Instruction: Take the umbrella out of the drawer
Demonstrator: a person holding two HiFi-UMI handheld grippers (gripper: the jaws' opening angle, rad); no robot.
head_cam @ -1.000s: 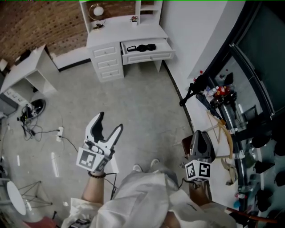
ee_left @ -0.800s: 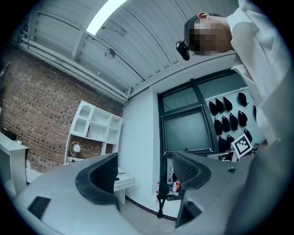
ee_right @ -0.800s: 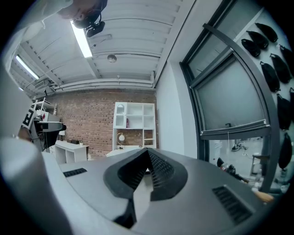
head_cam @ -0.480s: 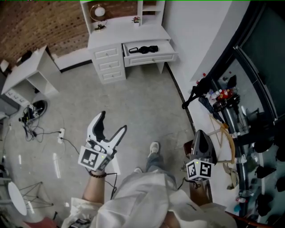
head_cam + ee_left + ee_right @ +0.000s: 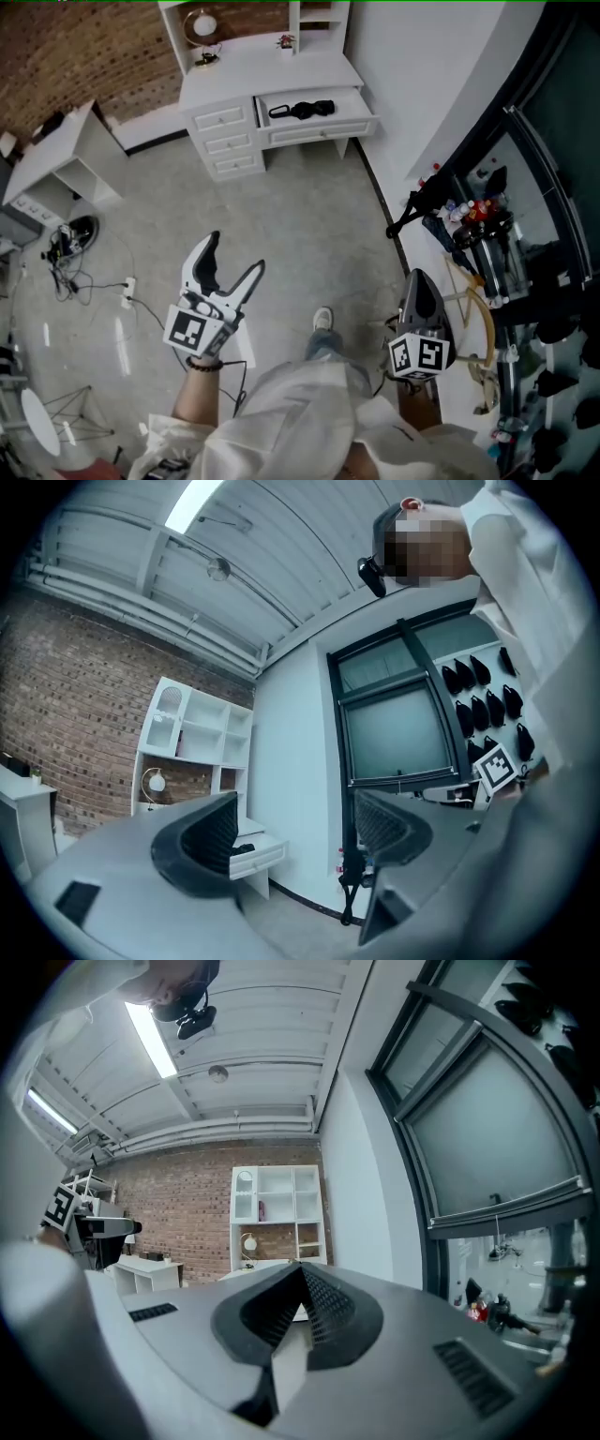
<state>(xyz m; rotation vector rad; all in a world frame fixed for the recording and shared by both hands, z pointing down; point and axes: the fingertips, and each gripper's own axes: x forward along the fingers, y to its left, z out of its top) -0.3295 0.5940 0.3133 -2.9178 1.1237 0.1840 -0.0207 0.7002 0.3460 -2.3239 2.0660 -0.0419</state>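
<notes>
Far ahead of both sets of jaws, across a stretch of bare floor, the umbrella [image 5: 300,110] lies in the open drawer [image 5: 319,129] of the white desk [image 5: 262,70], folded and dark. Its long axis runs side to side along the drawer front, so it sits crosswise to the line you are pointing along. Your left gripper [image 5: 234,255] has just been opening; its jaws stand wide apart with nothing between them. In the left gripper view the drawer shows in the gap, close beside the left-hand jaw rather than centred. Your right gripper [image 5: 419,281] has its jaws brought together, tips meeting, with nothing held, and it points further out to the right of the drawer. Both are well apart from the umbrella, but the left looks a little nearer and better aimed, so it is probably the one to lead. With the umbrella lying crosswise, jaws coming straight in should be able to straddle its body across the middle, provided you bring the drawer to the centre of the gap.
</notes>
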